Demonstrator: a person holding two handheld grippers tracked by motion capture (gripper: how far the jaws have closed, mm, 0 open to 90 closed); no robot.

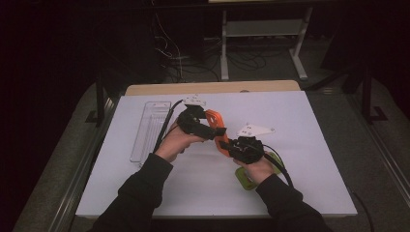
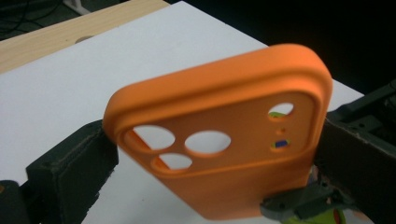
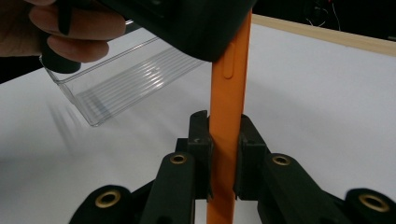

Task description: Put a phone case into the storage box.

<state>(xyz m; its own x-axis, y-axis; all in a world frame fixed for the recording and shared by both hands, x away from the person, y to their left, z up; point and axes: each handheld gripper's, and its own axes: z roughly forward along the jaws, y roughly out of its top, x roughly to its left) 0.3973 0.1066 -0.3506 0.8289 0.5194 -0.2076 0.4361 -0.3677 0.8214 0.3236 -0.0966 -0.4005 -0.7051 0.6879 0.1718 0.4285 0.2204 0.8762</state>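
An orange phone case (image 1: 214, 117) with camera cut-outs is held in the air above the white table between both grippers. My left gripper (image 1: 216, 131) grips it across its width; in the left gripper view the case (image 2: 233, 93) sits tilted between the two jaws of the left gripper (image 2: 217, 144), back side towards the camera. My right gripper (image 1: 225, 145) is shut on the case's other end. In the right gripper view the case (image 3: 229, 93) stands edge-on, pinched flat between the jaws of the right gripper (image 3: 224, 128), and the left gripper's black body covers its top.
A clear plastic tray (image 1: 150, 128) lies lengthwise on the left of the white table top (image 1: 300, 121), seen again as the tray (image 3: 126, 79) behind the left hand (image 3: 70, 28). A lime-green part (image 1: 245, 179) shows under the right hand. A wooden strip (image 1: 212, 88) runs along the far edge.
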